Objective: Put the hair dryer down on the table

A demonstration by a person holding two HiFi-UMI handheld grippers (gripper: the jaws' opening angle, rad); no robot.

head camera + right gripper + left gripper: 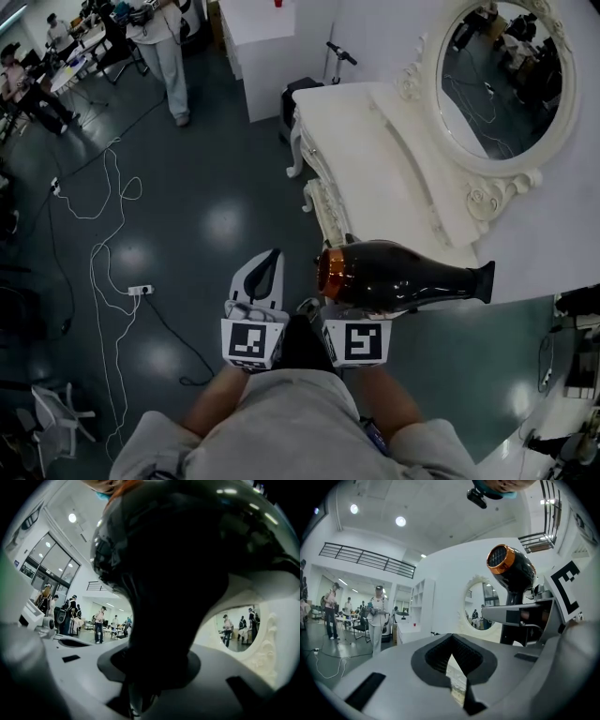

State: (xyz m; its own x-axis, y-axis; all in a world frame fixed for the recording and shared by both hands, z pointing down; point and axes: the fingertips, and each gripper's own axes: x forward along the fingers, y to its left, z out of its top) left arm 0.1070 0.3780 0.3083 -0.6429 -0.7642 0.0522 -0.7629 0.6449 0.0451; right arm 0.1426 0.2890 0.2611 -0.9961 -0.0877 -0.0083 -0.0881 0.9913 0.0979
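Over by the mirror (pixel 502 75) stands the big white table (pixel 375 159). Near its edge, the black hair dryer (pixel 403 275) hangs in the air, not put down yet. The right claw (pixel 330 309) squeezes its handle. The left claw (pixel 267 267) is closed, holding nothing.

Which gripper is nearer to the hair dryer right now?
Right. The right gripper is shut on the handle of the hair dryer, carrying it. The left gripper, shut and empty, sits beside the dryer's orange end without touching it.
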